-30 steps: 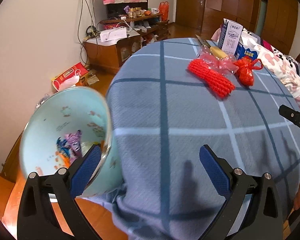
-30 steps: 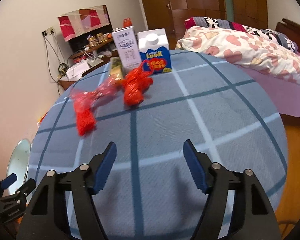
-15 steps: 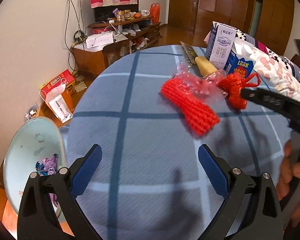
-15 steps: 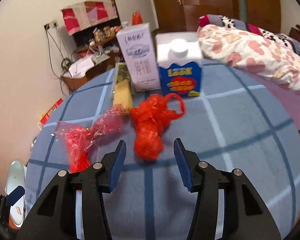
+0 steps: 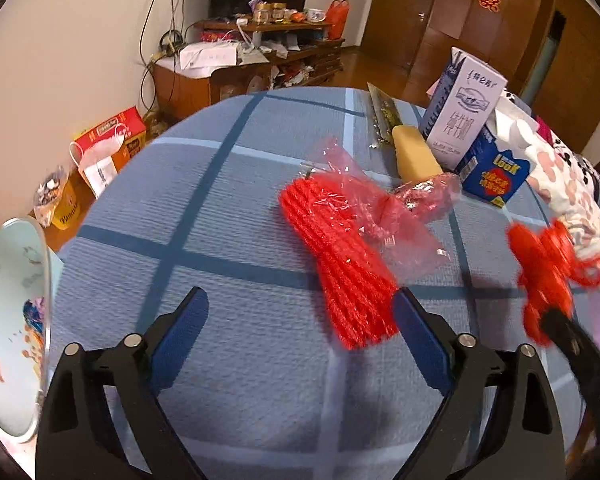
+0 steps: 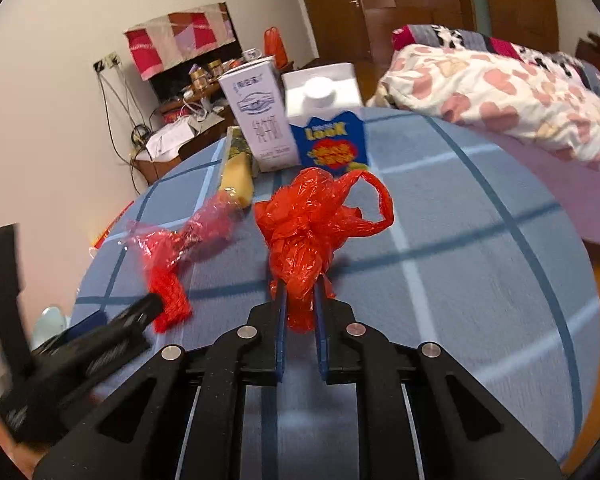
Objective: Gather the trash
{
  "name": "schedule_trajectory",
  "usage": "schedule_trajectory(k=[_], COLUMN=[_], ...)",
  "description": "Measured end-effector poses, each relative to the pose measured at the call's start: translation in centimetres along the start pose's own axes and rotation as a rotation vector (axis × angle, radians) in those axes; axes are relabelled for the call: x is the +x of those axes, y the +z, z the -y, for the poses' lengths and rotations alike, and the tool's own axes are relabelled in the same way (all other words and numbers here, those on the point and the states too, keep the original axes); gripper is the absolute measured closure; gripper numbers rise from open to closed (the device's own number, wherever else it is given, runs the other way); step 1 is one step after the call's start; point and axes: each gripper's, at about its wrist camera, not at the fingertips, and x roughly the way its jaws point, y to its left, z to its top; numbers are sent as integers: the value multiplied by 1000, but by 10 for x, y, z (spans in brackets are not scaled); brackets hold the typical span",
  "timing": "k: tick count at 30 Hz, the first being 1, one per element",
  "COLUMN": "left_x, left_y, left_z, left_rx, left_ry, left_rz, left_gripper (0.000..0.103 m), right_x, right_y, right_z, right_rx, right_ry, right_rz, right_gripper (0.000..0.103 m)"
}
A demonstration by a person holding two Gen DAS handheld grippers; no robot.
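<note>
Blue checked tablecloth (image 6: 459, 280); right hand-held gripper (image 6: 300, 300) just clamped onto red plastic bag (image 6: 311, 228); left hand-held gripper (image 5: 300, 332) wide, empty.

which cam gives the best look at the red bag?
Right wrist. The red bag sits centred and sharp there, its lower end pinched in the right tool, whose jaws have just closed on it. Left wrist shows it only as a blur at the right edge.

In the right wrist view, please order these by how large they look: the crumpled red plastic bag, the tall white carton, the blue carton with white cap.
1. Crumpled red plastic bag, though it is nearest the camera.
2 and 3. Tall white carton and blue carton with white cap look alike; I leave them unranked.
</note>
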Motion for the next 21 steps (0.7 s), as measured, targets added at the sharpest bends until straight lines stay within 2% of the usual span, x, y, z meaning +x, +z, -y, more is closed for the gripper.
schedule_trajectory(k=[4, 7, 9, 11, 14, 21], left_x=[9, 8, 8, 6, -3, -37], left_y=[5, 6, 5, 4, 0, -20], left_z=[5, 8, 8, 3, -4, -33], left_rx=[-16, 15, 19, 3, 16, 49], left_ry=[-21, -50, -100, -169, -180, -168], left_rz=[-10, -3, -9, -19, -23, -24], left_gripper=[23, 43, 66, 79, 83, 83], right_x=[-8, -9, -9, -11, -16, -27], right_y=[-10, -13, -17, -19, -23, -33], right_z=[5, 3, 2, 1, -1, -8], right_rx=[35, 29, 41, 45, 45, 44], right_ry=[27, 30, 34, 31, 33, 37], right_rz=[-6, -11, -18, -15, -8, -1], right_gripper=[90, 90, 90, 90, 90, 90])
